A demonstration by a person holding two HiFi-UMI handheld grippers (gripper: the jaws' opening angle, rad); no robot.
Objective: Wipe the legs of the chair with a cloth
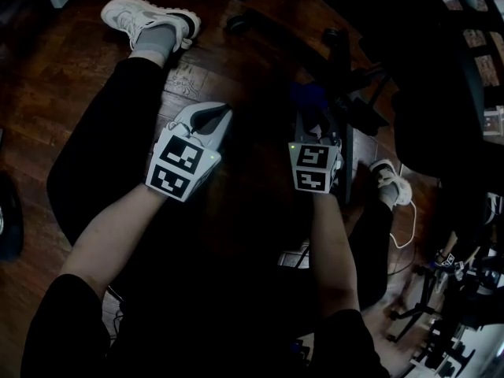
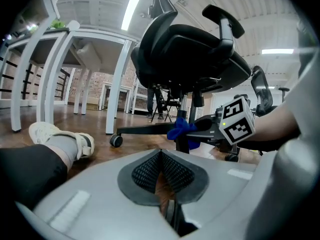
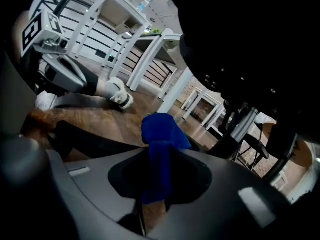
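**Chair-leg wiping: under way, cloth at the chair base.**
Left gripper [image 1: 206, 123]: jaws closed together, nothing between them, apart from the chair [image 2: 190, 59]. Right gripper [image 1: 316, 132]: jaws clamped on the blue cloth [image 3: 159, 131], positioned at a leg [image 2: 150, 129] beside the centre column. Which legs are already wiped cannot be determined, so treat the other legs as pending.

Cloth [image 3: 159, 134]: blue, bunched; narrow fold was pinched between jaws of right gripper [image 3: 156, 184], free end bulging above them, centre of right gripper view. Chair [image 2: 190, 54]: black office type, upright, centre of left gripper view. Chair leg [image 2: 150, 129]: black level spoke, castor [image 2: 116, 140] at left end; cloth lay against its hub end.
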